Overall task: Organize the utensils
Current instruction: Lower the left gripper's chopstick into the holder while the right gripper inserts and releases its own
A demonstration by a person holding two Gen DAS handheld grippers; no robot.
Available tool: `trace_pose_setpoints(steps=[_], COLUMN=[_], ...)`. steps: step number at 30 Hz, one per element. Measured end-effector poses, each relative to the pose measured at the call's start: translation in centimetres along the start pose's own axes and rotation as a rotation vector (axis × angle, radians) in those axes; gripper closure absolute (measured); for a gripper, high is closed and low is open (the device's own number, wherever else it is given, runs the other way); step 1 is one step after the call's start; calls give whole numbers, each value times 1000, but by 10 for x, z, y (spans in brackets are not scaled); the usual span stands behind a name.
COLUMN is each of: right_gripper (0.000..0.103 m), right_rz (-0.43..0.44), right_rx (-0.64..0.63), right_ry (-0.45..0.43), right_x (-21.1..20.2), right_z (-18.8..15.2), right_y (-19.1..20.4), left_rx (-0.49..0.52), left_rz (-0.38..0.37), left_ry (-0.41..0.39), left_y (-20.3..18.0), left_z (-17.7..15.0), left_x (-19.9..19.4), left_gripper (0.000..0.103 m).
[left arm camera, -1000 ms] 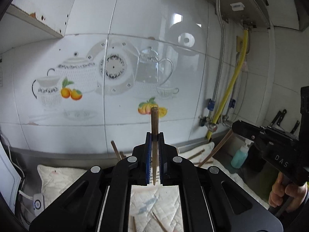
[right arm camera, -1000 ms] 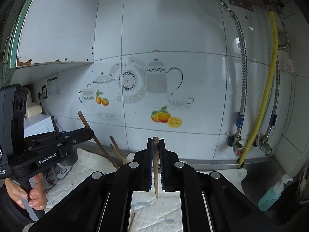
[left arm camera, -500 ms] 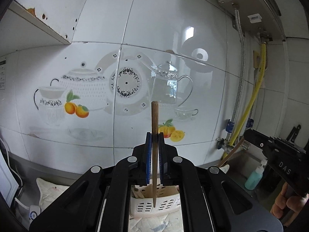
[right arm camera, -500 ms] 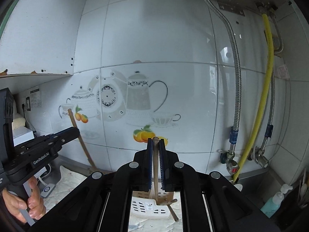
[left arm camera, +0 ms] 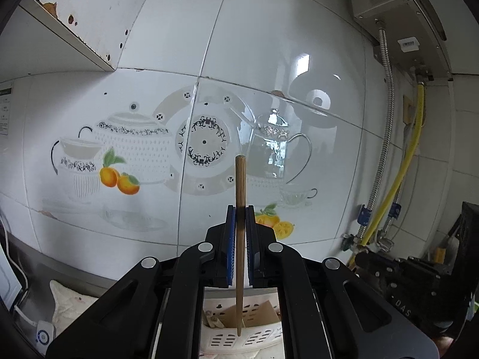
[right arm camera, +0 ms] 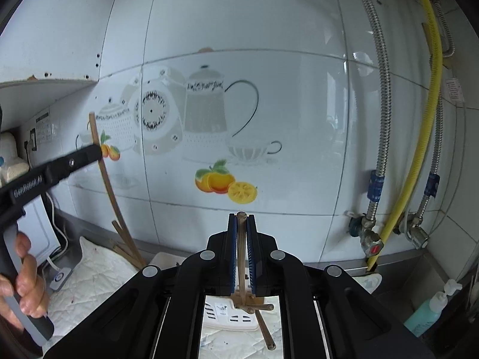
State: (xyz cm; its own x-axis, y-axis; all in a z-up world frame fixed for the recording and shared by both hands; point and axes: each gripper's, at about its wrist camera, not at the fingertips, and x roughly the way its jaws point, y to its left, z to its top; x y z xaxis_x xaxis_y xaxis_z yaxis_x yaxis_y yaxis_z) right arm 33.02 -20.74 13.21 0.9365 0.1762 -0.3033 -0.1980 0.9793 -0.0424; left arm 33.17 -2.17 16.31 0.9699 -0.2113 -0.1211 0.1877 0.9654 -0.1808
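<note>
My left gripper (left arm camera: 240, 209) is shut on a wooden chopstick (left arm camera: 240, 185) that stands upright between its blue pads. The stick's lower tip hangs just over a white slotted utensil basket (left arm camera: 227, 339) holding wooden pieces. My right gripper (right arm camera: 241, 218) is shut on a second wooden chopstick (right arm camera: 241, 239), also upright, above the same basket (right arm camera: 223, 314), where several wooden sticks (right arm camera: 263, 326) lie. In the right wrist view the left gripper (right arm camera: 97, 152) reaches in from the left with its chopstick (right arm camera: 103, 173). The right gripper's black body (left arm camera: 401, 275) shows at the right of the left wrist view.
A tiled wall with teapot pictures stands close ahead. Yellow hose (right arm camera: 419, 161) and metal hoses (right arm camera: 380, 137) run down at the right, under a water heater (left arm camera: 386, 12). A green soap bottle (right arm camera: 428, 311) stands at the right. A quilted white cloth (right arm camera: 95, 272) covers the counter; a hand (right arm camera: 27, 278) grips the left handle.
Both grippers have moved toward the wall, each still shut on its chopstick. The white basket has come into view under both, where the cloth with loose sticks showed before.
</note>
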Motion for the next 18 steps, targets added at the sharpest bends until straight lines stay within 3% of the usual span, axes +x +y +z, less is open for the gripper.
trace_pose_setpoints(steps=[9,14,15,18], right_gripper=[96,85,79,78], right_rz=[-2,-8,-9,-3], right_rx=[-22,-29,-30,-37], right_ry=[17,21,18,15], right_x=[6,6,4,-1], right_z=[-4,-6,-7,-7], right_y=[0,-1,0,2], left_rx=[-25,-23,-24,-19], left_rz=[39,52,53,42], left_ry=[-8,28,38,58], left_y=[8,11,11,12], left_z=[0,-11,-12,-15], left_x=[22,32,33,32], left_gripper=[98,98,98,98])
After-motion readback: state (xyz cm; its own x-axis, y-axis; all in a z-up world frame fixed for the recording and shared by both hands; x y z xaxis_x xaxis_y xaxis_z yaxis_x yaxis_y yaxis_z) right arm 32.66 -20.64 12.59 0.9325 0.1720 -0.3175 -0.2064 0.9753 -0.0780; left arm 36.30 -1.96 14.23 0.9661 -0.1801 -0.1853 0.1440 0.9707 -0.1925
